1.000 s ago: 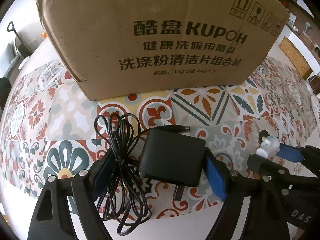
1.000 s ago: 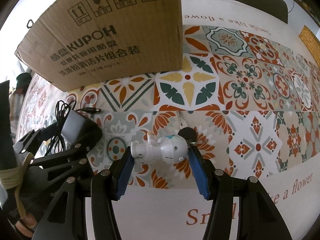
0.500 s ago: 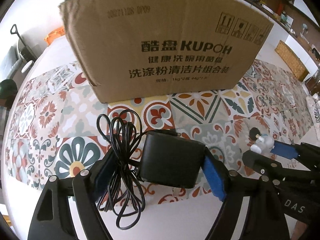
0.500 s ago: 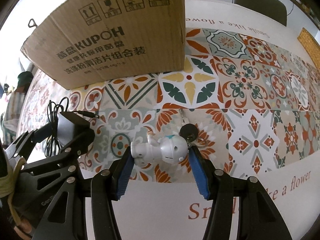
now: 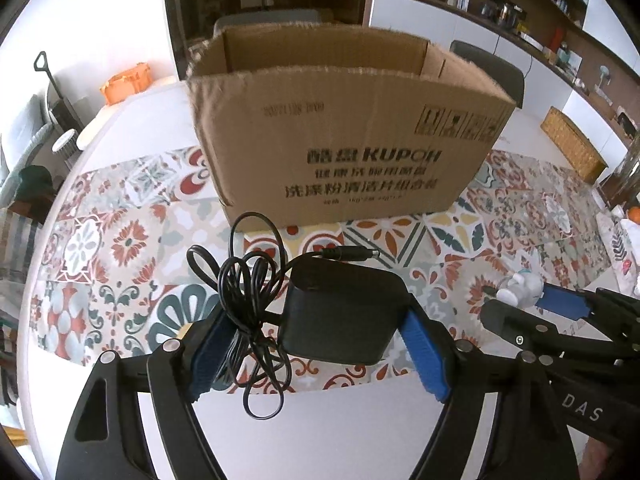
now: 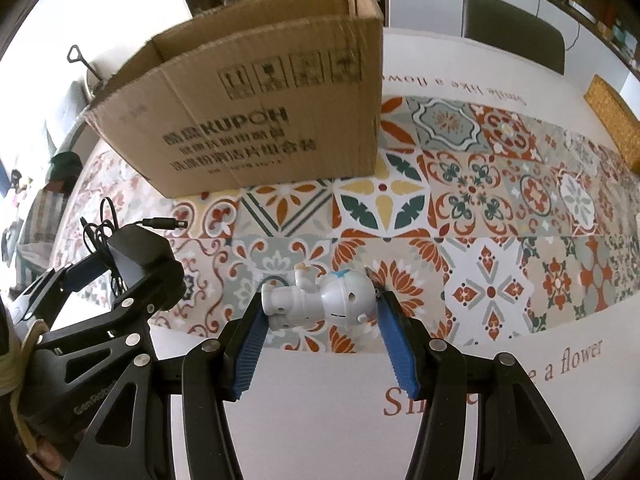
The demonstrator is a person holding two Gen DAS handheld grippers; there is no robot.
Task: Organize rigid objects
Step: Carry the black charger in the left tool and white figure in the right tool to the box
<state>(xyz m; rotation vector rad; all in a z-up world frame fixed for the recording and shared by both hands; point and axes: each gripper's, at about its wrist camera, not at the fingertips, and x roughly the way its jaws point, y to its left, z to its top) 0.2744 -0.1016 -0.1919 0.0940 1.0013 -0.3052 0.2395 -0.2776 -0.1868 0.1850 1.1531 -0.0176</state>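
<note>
Left gripper [image 5: 316, 340], jaws closing, clamps the black adapter [image 5: 340, 316]; right gripper [image 6: 320, 336] clamps the white toy figure [image 6: 320, 304]; cardboard box [image 5: 344, 136] at twelve o'clock.

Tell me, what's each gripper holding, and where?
Left gripper, jaws closing: black power adapter by its sides, with cord. Right gripper: white toy figure, feet and head.

The table [image 6: 500, 400] is white, with a cloth of bright tile patterns [image 6: 480, 216] in red, green and yellow. A dark chair [image 6: 516, 28] stands at the far side. Long dark shelves [image 5: 540, 12] with jars run along the white wall. A woven basket [image 5: 576, 148] sits near the table's edge. The room is sunny.
</note>
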